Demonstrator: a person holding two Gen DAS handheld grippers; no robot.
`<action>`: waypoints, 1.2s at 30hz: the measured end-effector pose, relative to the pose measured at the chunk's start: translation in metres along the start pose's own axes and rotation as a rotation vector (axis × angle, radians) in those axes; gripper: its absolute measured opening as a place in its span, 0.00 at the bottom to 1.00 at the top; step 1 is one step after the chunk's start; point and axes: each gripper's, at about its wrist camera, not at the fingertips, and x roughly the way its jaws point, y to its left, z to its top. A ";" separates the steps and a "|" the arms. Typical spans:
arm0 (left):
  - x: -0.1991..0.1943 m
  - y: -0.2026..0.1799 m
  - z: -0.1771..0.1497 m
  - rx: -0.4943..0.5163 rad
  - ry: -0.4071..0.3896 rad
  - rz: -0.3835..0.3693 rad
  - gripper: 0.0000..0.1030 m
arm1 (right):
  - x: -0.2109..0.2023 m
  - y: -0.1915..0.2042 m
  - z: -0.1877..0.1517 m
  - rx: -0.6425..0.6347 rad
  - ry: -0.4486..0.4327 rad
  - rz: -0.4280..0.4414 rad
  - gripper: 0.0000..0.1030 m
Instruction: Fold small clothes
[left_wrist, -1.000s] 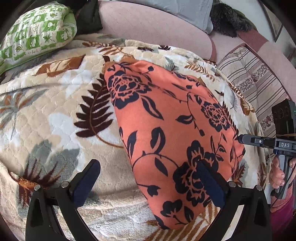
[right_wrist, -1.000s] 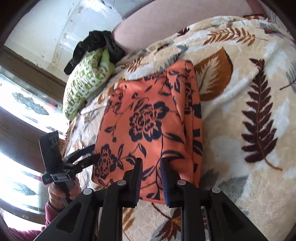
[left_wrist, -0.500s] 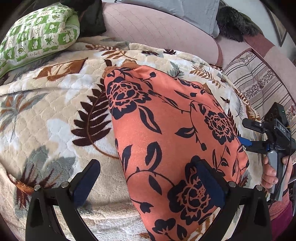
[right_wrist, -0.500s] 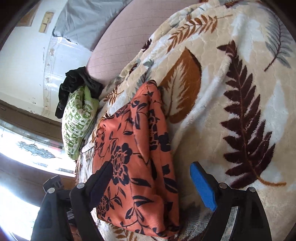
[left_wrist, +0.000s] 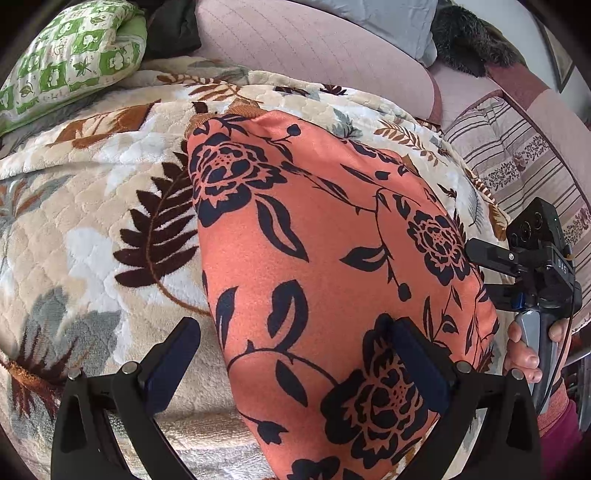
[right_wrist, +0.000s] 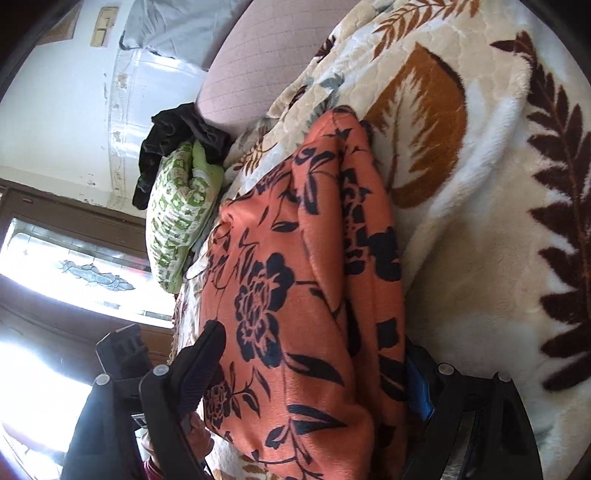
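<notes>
Orange floral garment (left_wrist: 332, 280) lies folded on leaf-print blanket (left_wrist: 92, 236). Left gripper (left_wrist: 295, 365) spread wide — one finger (left_wrist: 417, 362) over the cloth, nothing pinched. Right gripper (right_wrist: 314, 373) jaws just opened, straddling garment's near end — unclamped.

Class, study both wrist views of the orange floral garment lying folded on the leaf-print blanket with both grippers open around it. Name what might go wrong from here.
1. The right gripper, whose jaws have just opened, straddles the orange garment; closing might pinch only some of the stacked layers visible along its edge, undoing the fold.
2. The plush blanket lies directly beneath, so a finger could snag it too.
3. The left gripper has one finger on cloth and one over blanket, so its grip may be uneven.
</notes>
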 end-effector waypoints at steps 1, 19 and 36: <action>0.001 -0.001 0.000 0.002 -0.001 0.000 1.00 | 0.005 0.004 -0.002 -0.014 0.006 -0.001 0.85; 0.005 -0.014 -0.004 0.052 -0.033 0.008 1.00 | 0.022 0.018 -0.020 -0.090 -0.051 -0.082 0.65; 0.005 -0.016 -0.005 0.068 -0.071 0.003 0.93 | 0.020 0.023 -0.022 -0.114 -0.078 -0.109 0.59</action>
